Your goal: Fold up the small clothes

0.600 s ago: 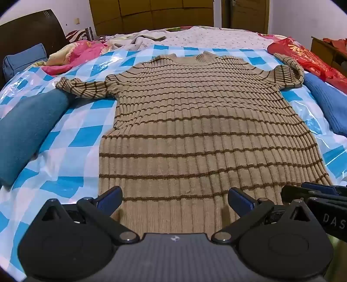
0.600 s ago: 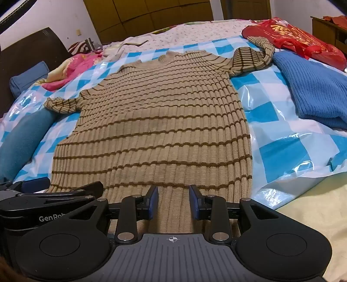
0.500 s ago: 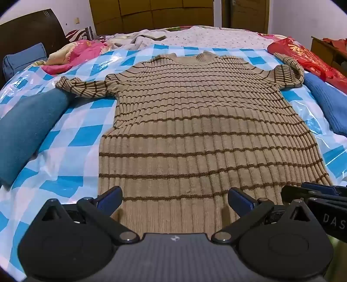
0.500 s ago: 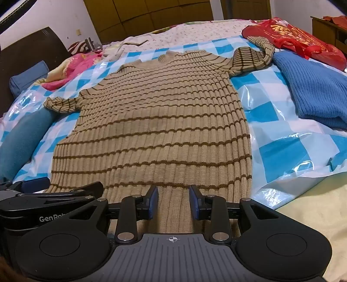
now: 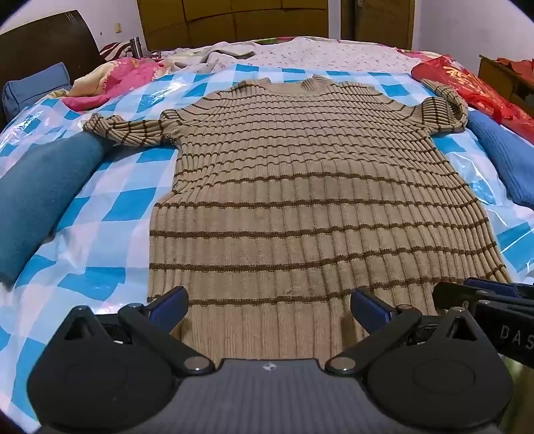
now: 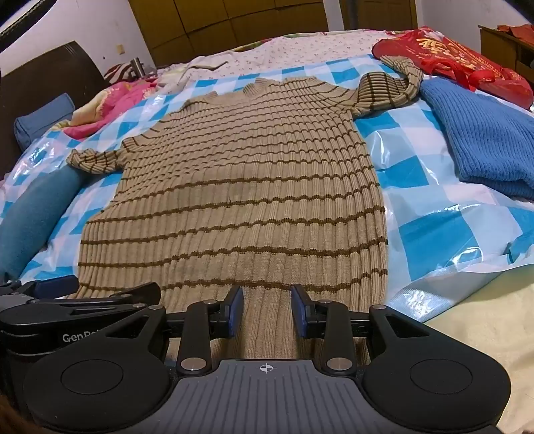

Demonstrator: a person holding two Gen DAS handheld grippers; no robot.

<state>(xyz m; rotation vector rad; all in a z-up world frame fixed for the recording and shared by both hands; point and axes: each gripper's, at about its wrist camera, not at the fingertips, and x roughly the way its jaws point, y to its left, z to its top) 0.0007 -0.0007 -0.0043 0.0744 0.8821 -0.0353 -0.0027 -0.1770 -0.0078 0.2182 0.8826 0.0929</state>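
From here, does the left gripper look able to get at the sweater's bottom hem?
Probably yes: the left gripper hangs wide open right over the sweater hem, nothing lying between them; the right gripper sits beside it, not across its path.

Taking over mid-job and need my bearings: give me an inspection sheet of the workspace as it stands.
Surface: blue-and-white checked plastic sheet over a bed.
Job's things: tan striped knit sweater spread flat, unfolded, sleeves out.
Clutter: teal folded cloth on one side, blue knit sweater and red bag on the other, pink bedding behind.
Grippers: left gripper open wide at the hem; right gripper half open at the hem, pads not pressing it.
Cables: nothing seen.
Surroundings: dark headboard, wooden wardrobe.
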